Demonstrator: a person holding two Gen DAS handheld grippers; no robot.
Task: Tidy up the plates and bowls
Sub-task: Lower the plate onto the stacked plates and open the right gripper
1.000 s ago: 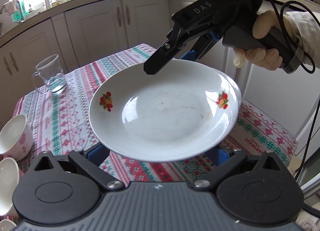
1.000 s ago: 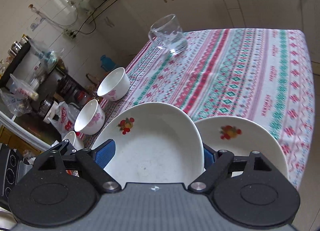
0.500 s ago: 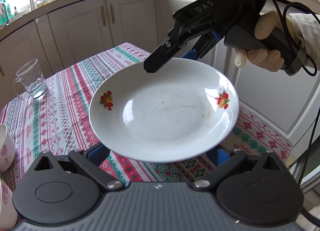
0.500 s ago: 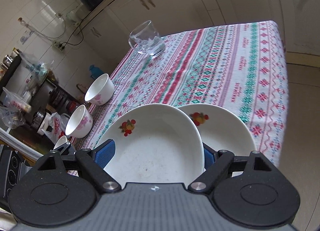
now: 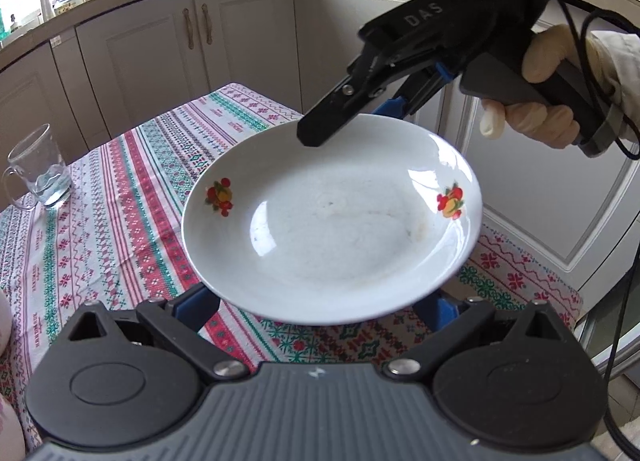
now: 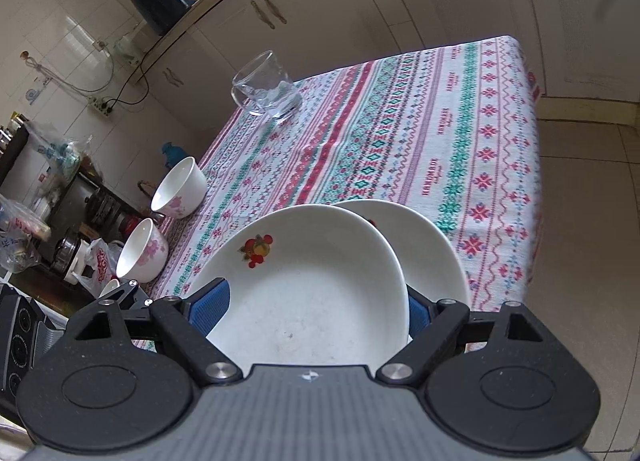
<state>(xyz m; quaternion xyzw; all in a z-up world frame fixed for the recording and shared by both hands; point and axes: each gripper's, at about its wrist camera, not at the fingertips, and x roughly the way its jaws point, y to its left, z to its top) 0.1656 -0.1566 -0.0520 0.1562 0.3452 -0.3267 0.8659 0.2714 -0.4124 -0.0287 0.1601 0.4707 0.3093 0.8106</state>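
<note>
A white plate with fruit decals point(image 5: 332, 221) is held in the air above the tablecloth, gripped from both sides. My left gripper point(image 5: 320, 307) is shut on its near rim. My right gripper point(image 5: 352, 117) is shut on its far rim. In the right wrist view the same plate point(image 6: 308, 285) sits between the blue pads point(image 6: 210, 301), and it overlaps a second white plate point(image 6: 424, 249) lying on the table near the edge. Two white bowls with pink flowers point(image 6: 178, 189) point(image 6: 142, 251) stand at the table's left side.
A glass mug point(image 6: 266, 85) point(image 5: 40, 173) stands on the striped tablecloth point(image 6: 400, 121). Cream kitchen cabinets point(image 5: 180, 49) run behind the table. The table edge and tiled floor point(image 6: 580, 221) lie to the right. Cluttered shelves point(image 6: 48, 201) stand at left.
The held plate has moved toward the table's corner and over the second plate, now overlapping it. The glass mug and bowls have shifted left in the left wrist view.
</note>
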